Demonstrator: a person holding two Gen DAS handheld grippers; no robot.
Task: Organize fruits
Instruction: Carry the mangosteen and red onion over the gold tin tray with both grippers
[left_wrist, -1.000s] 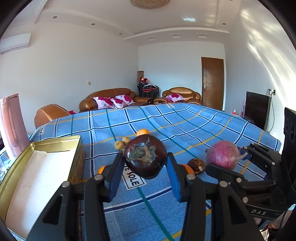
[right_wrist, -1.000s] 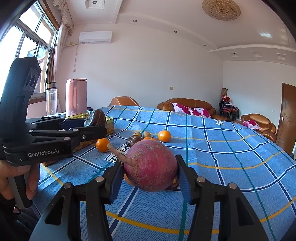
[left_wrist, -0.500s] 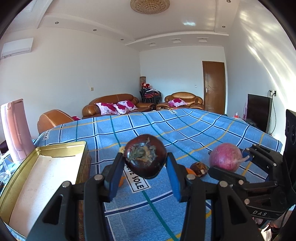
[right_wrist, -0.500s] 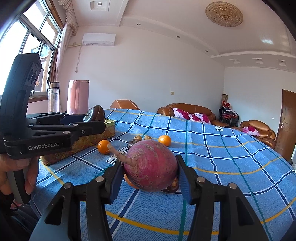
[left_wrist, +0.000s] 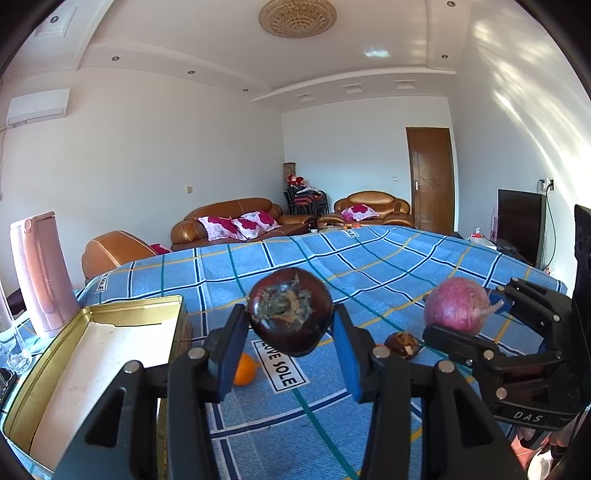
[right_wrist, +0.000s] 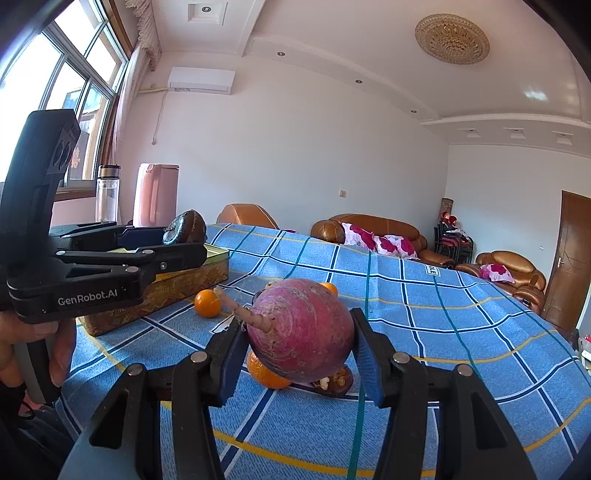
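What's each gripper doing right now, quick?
Left gripper: closed on the dark brown fruit, lifted.
Right gripper: closed on the purple-red root, lifted.

the radish is hiding most of an orange and a dark fruit just behind the right gripper. the left finger is covering part of another orange. the frame edge is cutting off the tin at lower left.
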